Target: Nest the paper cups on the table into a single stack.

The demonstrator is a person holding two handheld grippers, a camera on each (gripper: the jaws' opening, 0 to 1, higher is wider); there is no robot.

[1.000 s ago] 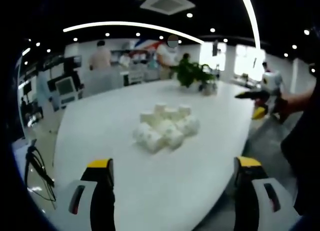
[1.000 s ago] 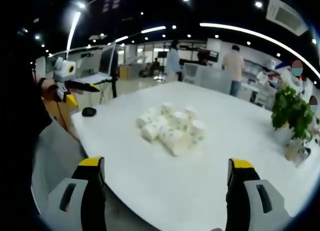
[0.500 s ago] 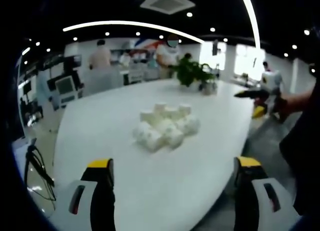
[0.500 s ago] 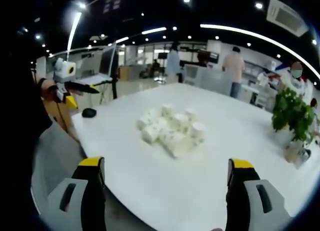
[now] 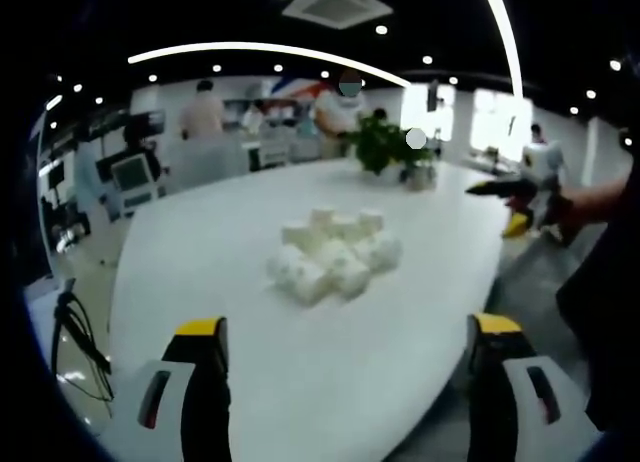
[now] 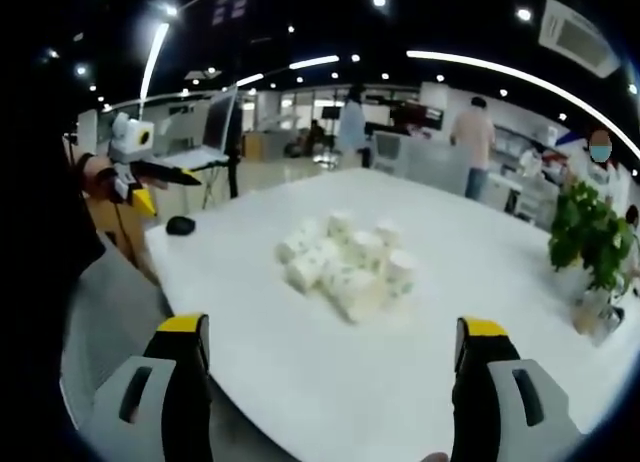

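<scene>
The paper cups (image 5: pixel 332 253) sit together as a loose cluster near the middle of the white table (image 5: pixel 220 242); some stand upright and some lie on their side, touching each other, and they are not nested. In the left gripper view, the left gripper (image 5: pixel 347 357) hovers over the near edge of the table, well apart from the cups, with its jaws spread wide and nothing between them. In the right gripper view, the right gripper (image 6: pixel 333 354) is also held back from the cups (image 6: pixel 347 262) at the table edge (image 6: pixel 240 312), its jaws wide apart and empty. A potted plant (image 5: pixel 385 147) stands on the far part of the table. A small dark object (image 6: pixel 180 224) lies near one corner of the table. Several people (image 6: pixel 472 142) stand in the background of the office.
</scene>
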